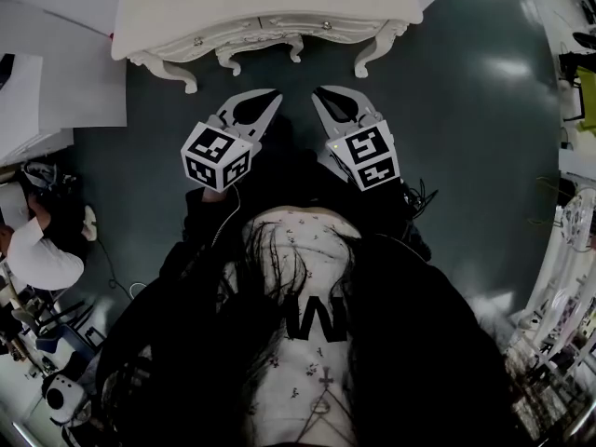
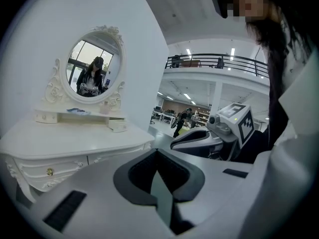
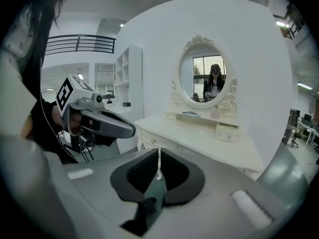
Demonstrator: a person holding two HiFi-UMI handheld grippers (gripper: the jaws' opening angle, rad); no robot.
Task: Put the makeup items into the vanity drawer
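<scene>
While both jaw pairs are pressed together, nothing gripped, left gripper point(image 1: 272, 96) and right gripper point(image 1: 318, 93) are held mid-frame below vanity drawer point(image 1: 261, 28), closed, top centre. Flat item point(image 3: 191, 114), possibly makeup, seen on mirror shelf. Early or finished stage: undecidable.

Dark floor point(image 1: 466, 156) lies below me. A railed balcony point(image 2: 219, 61) runs overhead; white shelves point(image 3: 128, 78) stand against the far wall

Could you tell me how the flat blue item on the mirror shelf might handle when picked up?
The flat blue item looks thin, so probably light and awkward to pinch. Lying flat on the glossy shelf, it may slide.
</scene>
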